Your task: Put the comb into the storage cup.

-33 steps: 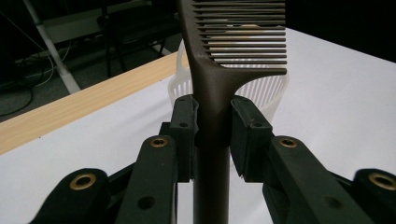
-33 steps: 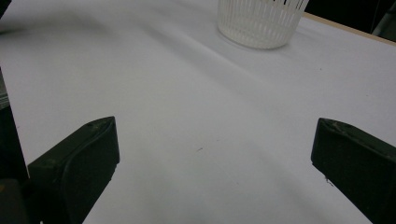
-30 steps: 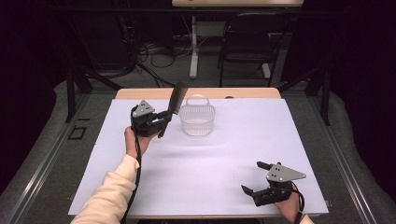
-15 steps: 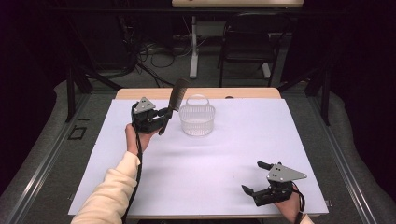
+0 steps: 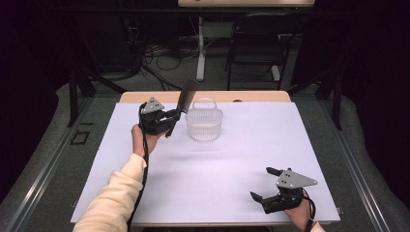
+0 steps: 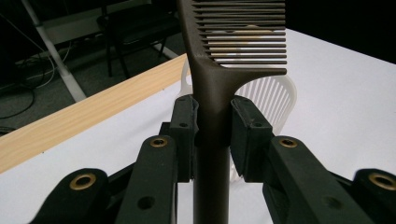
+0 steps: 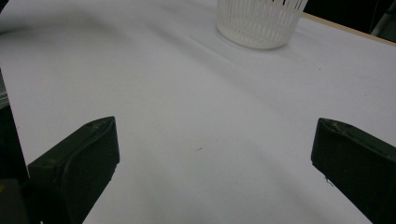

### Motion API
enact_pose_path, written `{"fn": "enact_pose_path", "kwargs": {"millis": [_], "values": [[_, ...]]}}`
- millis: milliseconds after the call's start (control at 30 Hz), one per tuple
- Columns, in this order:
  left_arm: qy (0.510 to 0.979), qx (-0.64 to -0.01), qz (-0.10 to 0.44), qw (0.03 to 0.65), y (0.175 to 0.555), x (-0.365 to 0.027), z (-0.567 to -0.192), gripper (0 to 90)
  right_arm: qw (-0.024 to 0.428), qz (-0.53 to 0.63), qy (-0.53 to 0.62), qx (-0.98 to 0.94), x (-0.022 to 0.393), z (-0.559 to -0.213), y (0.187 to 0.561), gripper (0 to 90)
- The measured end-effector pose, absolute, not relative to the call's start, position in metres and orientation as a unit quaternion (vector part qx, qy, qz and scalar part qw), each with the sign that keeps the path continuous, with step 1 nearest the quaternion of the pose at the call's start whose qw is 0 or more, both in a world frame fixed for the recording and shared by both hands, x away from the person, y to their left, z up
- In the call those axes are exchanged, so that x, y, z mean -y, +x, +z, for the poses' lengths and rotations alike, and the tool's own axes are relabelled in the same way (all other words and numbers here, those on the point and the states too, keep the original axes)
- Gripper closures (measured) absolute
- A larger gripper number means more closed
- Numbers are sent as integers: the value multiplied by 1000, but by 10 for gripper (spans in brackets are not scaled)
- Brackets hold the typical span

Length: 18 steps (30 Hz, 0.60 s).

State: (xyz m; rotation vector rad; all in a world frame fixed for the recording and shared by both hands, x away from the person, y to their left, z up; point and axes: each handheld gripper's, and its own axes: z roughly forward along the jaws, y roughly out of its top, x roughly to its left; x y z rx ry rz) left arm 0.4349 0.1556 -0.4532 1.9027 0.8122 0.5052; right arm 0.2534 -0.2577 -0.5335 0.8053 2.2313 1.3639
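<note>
A dark comb (image 5: 184, 100) stands tilted in the air just left of a white slatted basket (image 5: 204, 123) at the back of the table. My left gripper (image 5: 170, 120) is shut on the comb's handle (image 6: 211, 116), its pads pressing on both sides, and the teeth (image 6: 243, 32) rise above the basket (image 6: 271, 100) behind. Near the front right edge my right gripper (image 5: 263, 182) rests low over the white cover with jaws wide apart. Nothing lies between its fingers (image 7: 77, 163), and the basket (image 7: 259, 21) stands far ahead of them.
A white cover (image 5: 232, 164) spreads over the table, with a wooden strip (image 5: 261, 96) along the far edge. Beyond it are a dark floor, cables, a chair (image 5: 256, 48) and a table leg (image 5: 200, 48).
The comb and my left gripper have shifted slightly toward the basket. The right gripper has stayed where it was.
</note>
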Motion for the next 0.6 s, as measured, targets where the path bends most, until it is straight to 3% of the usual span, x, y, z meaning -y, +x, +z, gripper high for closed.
{"fn": "enact_pose_path", "kwargs": {"millis": [600], "values": [[785, -332, 213, 478, 443, -150, -442, 725, 200, 489, 289, -798, 258, -534, 254, 7]]}}
